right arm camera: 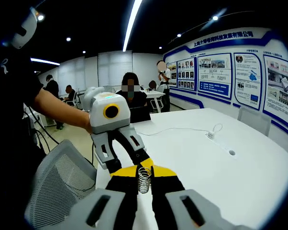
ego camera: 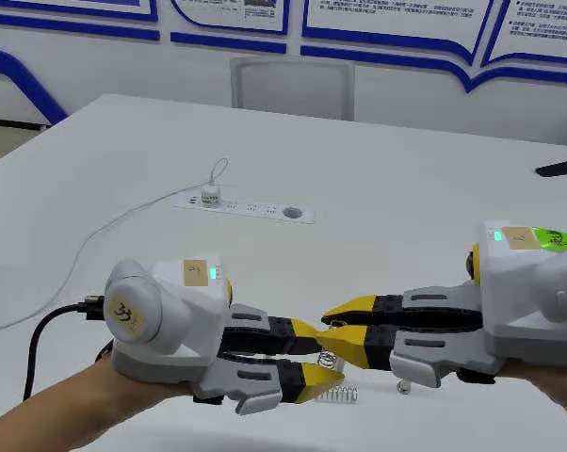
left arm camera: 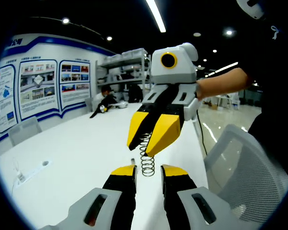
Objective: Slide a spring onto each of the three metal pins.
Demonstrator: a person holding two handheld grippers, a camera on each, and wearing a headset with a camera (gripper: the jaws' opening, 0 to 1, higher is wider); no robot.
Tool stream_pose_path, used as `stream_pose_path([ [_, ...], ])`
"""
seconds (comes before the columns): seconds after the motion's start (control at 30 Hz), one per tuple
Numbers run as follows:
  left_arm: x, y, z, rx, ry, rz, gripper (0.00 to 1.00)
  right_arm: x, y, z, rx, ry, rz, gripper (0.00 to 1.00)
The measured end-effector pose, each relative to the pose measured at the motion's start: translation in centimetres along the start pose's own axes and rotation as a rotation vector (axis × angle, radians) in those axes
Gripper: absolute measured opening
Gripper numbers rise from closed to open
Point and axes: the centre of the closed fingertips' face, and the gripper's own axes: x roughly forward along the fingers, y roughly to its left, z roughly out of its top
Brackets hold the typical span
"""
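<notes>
Steel spring [left arm camera: 147,155]: held between both grippers, over the white table [ego camera: 265,282].
Right gripper [right arm camera: 144,171]: jaws clamped on one end of it.
Left gripper [left arm camera: 148,170]: jaws slightly parted around the other end.
Second spring [ego camera: 337,394]: laid on the table, near a metal pin [ego camera: 403,386].

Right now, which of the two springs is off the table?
The held spring, pinched in the right gripper. The loose spring lies on its side on the table, near the gripper tips.
</notes>
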Motion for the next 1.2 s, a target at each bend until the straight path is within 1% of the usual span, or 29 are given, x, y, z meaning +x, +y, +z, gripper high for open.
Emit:
stream_pose_path([
  [0.07,-0.1,0.3,-0.1,-0.011,-0.002,0.015,0.23,-0.1,-0.2,0.0,-0.004,0.002,-0.006,0.10],
  [0.17,-0.4,0.6,-0.4,-0.055,-0.010,0.025,0.26,-0.4,-0.5,-0.1,-0.003,0.005,-0.015,0.10],
  [0.33,-0.9,1.1,-0.8,-0.065,-0.004,0.058,0.38,-0.9,-1.3,0.1,-0.005,0.004,-0.033,0.10],
  [0.47,-1.5,1.7,-0.5,-0.077,-0.021,0.086,0.46,-1.2,-2.1,0.3,-0.006,-0.002,-0.056,0.10],
  [0.6,-2.0,1.9,-0.7,-0.105,-0.022,0.094,0.51,-1.5,-2.6,0.4,-0.009,-0.003,-0.074,0.10],
  [0.7,-2.5,2.4,-1.1,-0.103,-0.008,0.121,0.57,-1.7,-3.1,0.3,-0.011,0.001,-0.093,0.10],
  [0.87,-3.6,3.6,-1.1,-0.116,-0.014,0.183,0.68,-2.2,-4.1,-0.2,0.000,0.005,-0.127,0.10],
  [1.0,-4.2,4.0,-1.3,-0.125,-0.011,0.198,0.69,-2.7,-4.9,-0.6,0.011,0.007,-0.152,0.10],
  [1.1,-4.7,4.4,-1.5,-0.125,0.000,0.212,0.70,-3.2,-6.1,-1.2,0.019,0.015,-0.183,0.10],
  [1.2,-5.1,4.8,-1.5,-0.127,0.004,0.226,0.72,-3.8,-7.0,-1.6,0.029,0.017,-0.210,0.10],
])
